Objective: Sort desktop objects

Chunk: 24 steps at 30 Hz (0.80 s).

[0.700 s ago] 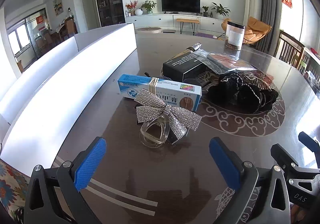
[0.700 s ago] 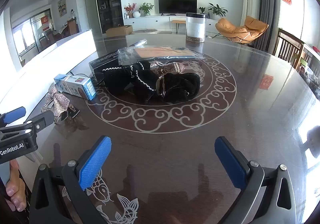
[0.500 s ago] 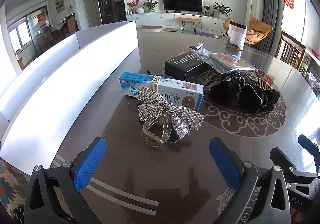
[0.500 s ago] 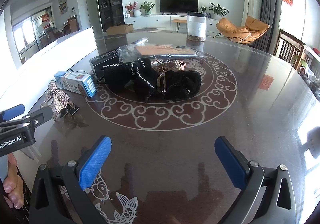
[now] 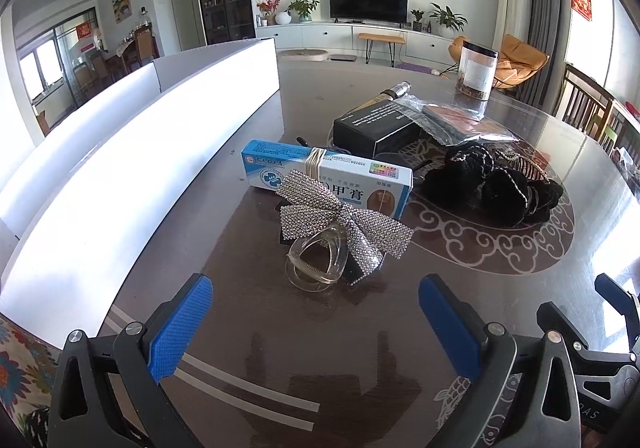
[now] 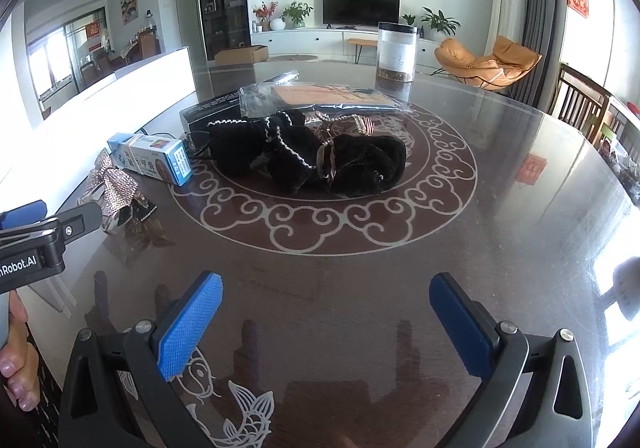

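A clear hair claw (image 5: 316, 264) lies against a rhinestone bow clip (image 5: 340, 224) just ahead of my open left gripper (image 5: 316, 328), nothing between its fingers. Behind them sits a blue-and-white ointment box (image 5: 328, 177), then a black box (image 5: 376, 127) and a plastic bag (image 5: 452, 119). A heap of black scrunchies (image 6: 312, 159) lies mid-table, well ahead of my open, empty right gripper (image 6: 324, 328). The bow clip (image 6: 114, 187) and the ointment box (image 6: 154, 161) show at left in the right wrist view, near the left gripper's body (image 6: 36, 244).
A long white tray (image 5: 132, 155) with a divider runs along the table's left side. A clear jar with a dark lid (image 6: 396, 51) stands at the far edge. The dark round table (image 6: 500, 187) has a scroll pattern. A person's hand (image 6: 16, 360) holds the left tool.
Both views have shifted very slightly; the objects sit a touch lower and nearer in the frames. Both grippers stay wide open and nothing on the table has moved.
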Available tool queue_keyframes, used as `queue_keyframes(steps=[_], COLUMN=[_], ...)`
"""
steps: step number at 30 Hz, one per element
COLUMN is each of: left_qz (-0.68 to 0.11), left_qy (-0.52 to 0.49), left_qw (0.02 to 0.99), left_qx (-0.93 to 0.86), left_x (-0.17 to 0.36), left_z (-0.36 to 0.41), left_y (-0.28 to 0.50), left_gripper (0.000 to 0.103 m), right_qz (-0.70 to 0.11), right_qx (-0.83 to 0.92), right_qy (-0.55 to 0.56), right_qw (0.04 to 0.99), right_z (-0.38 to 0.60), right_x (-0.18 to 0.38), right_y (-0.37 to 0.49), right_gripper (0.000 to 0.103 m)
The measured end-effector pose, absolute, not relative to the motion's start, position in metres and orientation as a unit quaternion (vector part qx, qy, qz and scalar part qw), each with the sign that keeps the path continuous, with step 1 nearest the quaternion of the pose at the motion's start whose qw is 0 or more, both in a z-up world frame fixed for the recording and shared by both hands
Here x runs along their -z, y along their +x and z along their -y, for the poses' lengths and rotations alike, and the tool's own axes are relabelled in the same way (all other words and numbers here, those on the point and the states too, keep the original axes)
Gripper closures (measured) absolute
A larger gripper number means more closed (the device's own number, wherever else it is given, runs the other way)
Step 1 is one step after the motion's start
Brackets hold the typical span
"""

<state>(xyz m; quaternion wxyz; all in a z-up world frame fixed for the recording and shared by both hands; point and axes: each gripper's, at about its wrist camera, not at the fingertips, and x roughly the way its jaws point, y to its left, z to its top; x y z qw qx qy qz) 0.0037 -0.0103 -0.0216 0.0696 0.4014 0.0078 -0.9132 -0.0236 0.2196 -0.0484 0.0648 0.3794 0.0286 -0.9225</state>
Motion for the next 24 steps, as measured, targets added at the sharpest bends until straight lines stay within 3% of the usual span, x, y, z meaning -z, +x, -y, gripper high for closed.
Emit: queue_keyframes(steps=[24], left_qz=[-0.007], left_qy=[0.402], left_qw=[0.071], left_qx=[0.913], left_x=[0.0221], left_z=[0.0093], left_y=[0.0034], left_gripper=[0.000], right_qz=[-0.036], right_qx=[0.921], right_qy=[0.381], right_qw=[0.069], right_z=[-0.2138], right_x=[0.0519], right_y=[-0.0225], right_gripper=[0.000])
